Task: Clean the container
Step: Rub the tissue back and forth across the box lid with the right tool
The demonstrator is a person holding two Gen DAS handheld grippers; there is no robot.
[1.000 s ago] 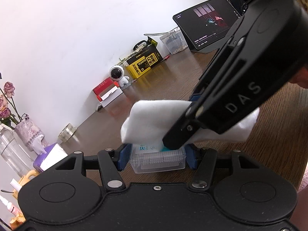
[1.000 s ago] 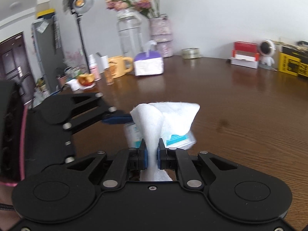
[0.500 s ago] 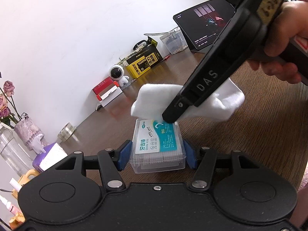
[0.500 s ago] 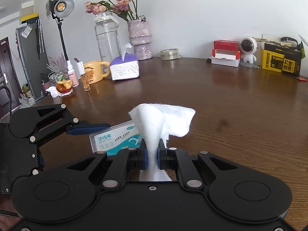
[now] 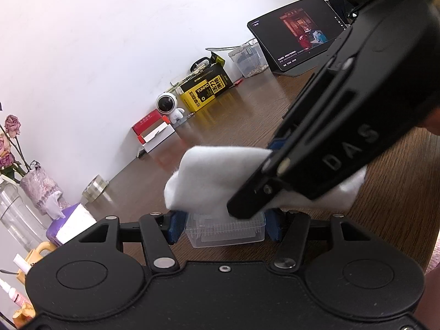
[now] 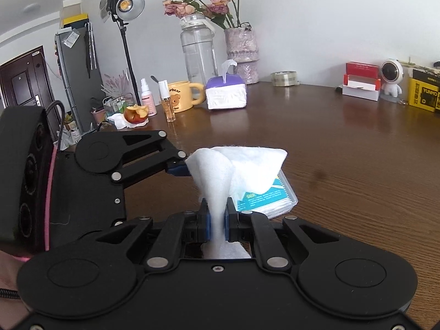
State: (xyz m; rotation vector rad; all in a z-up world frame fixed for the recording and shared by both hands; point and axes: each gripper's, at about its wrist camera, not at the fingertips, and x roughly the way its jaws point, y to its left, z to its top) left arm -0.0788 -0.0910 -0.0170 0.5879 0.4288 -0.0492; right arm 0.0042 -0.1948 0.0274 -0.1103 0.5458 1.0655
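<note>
**White cloth pressed on the clear box**

The left gripper (image 5: 224, 227) clamps the container (image 5: 225, 232) between its blue pads, one on each short side. The container is a flat, clear plastic box with a lid; thin white sticks show through its wall, and a teal and white label covers the lid (image 6: 271, 194), its print too small to read. It sits low over the brown wooden worktop (image 5: 398, 198); whether it touches the wood cannot be told.

On top of the container lies a white cloth (image 5: 217, 176), soft and folded, hiding most of the lid. The right gripper (image 6: 217, 221) pinches a gathered neck of this cloth between narrowly set blue pads, and its black body, marked "DAS", slants down onto the container from the right.

Behind the container, by the white wall, stand a red and white box (image 5: 152, 130), a small white astronaut figure (image 5: 169, 108), a yellow and black carton printed "YUNMO" (image 5: 205, 90), and, farthest right, a lit tablet (image 5: 298, 34)
</note>
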